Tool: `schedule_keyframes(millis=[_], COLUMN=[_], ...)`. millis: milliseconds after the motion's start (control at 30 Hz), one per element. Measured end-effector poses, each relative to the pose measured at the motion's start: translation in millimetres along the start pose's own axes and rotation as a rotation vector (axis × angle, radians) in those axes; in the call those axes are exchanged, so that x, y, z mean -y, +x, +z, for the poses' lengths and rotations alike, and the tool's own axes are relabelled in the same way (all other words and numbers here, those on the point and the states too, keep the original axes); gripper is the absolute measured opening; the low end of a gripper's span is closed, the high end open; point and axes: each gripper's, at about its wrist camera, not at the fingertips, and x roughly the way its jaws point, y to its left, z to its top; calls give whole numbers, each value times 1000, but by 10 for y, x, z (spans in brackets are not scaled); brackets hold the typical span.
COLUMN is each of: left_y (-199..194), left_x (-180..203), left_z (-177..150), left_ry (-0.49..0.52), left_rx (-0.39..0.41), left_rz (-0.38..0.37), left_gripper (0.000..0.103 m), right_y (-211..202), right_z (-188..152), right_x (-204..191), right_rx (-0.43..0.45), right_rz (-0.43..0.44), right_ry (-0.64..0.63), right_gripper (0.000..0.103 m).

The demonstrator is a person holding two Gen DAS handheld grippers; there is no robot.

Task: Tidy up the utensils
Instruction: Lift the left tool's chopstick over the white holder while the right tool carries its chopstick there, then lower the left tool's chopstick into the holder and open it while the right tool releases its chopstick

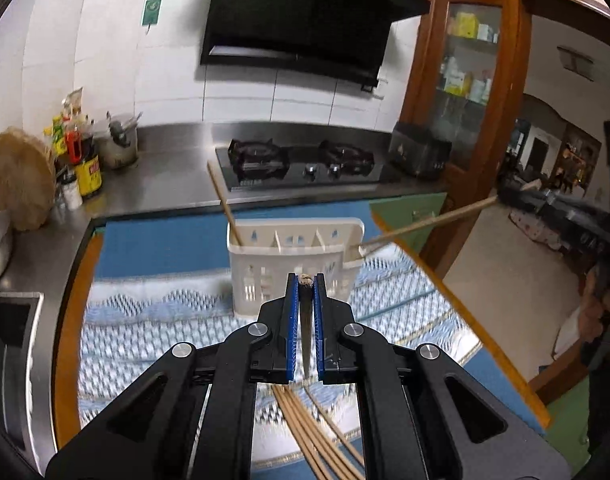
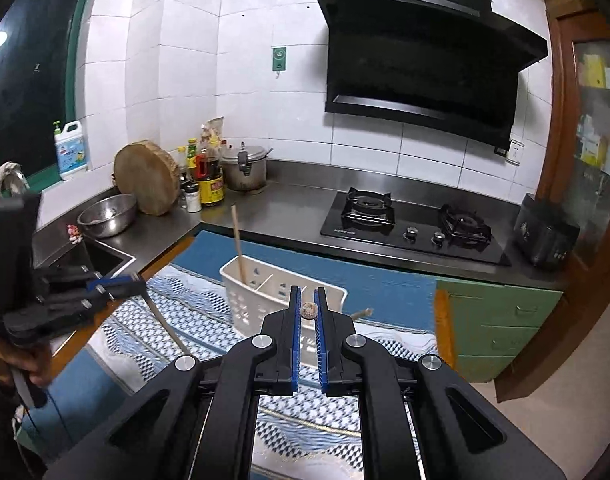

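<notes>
Left wrist view: left gripper (image 1: pixel 306 280) pinches one chopstick (image 1: pixel 305 322) between its blue pads (image 1: pixel 291 320); the stick's round end shows at the fingertips and its shaft runs back down between the fingers. White holder (image 1: pixel 293 264) stands on the patterned cloth (image 1: pixel 153 332) just past the fingertips, divided into compartments. One stick (image 1: pixel 224 204) leans in its leftmost compartment. From the right, a second long stick (image 1: pixel 429 222) reaches to the holder's right end; its far end sits in the right gripper (image 1: pixel 505 194), blurred. Loose bundle of chopsticks (image 1: pixel 305 432) lies on the cloth under the gripper. Stove (image 1: pixel 301 164) on the counter behind.

Right wrist view: right gripper (image 2: pixel 308 311) is clamped on a stick (image 2: pixel 308 311) seen end-on, fingers nearly together. Its other end (image 2: pixel 363 313) shows beyond the fingers, beside the holder (image 2: pixel 265 292). Leaning stick (image 2: pixel 239 240) in the leftmost compartment. Left gripper (image 2: pixel 133 282) at left, held in a hand (image 2: pixel 21 364), with its stick (image 2: pixel 165 324) angled down over the cloth (image 2: pixel 177 320), apart from the holder.
</notes>
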Motion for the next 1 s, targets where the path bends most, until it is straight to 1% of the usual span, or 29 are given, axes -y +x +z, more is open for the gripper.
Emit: schedule_keyframes(millis=[167, 400, 500, 600, 800, 900, 1000], left_y=[3, -40, -25, 33, 222, 266, 207], left_x=[-24, -118, -140, -186, -329, -404, -471], left_z=[360, 910, 1079, 1173, 1186, 1189, 1240], left_ry=[11, -10, -22, -50, -110, -142, -172], left_rx=[45, 165, 215, 253, 279, 288, 313], left_rz=[8, 42, 61, 68, 95, 93, 71], left_gripper=[5, 5, 5, 5, 5, 5, 5], right_y=[207, 406, 485, 553, 675, 704, 719], right_z=[84, 182, 205, 206, 159, 163, 165], right_x=[83, 117, 130, 142, 167, 189, 200], right_rx=[-21, -37, -40, -47, -65, -67, -67], right_rz=[-9, -13, -14, -13, -14, -15, -15], right_ry=[0, -11, -11, -11, -6, -6, -9], right_gripper=[7, 7, 7, 7, 7, 7, 7])
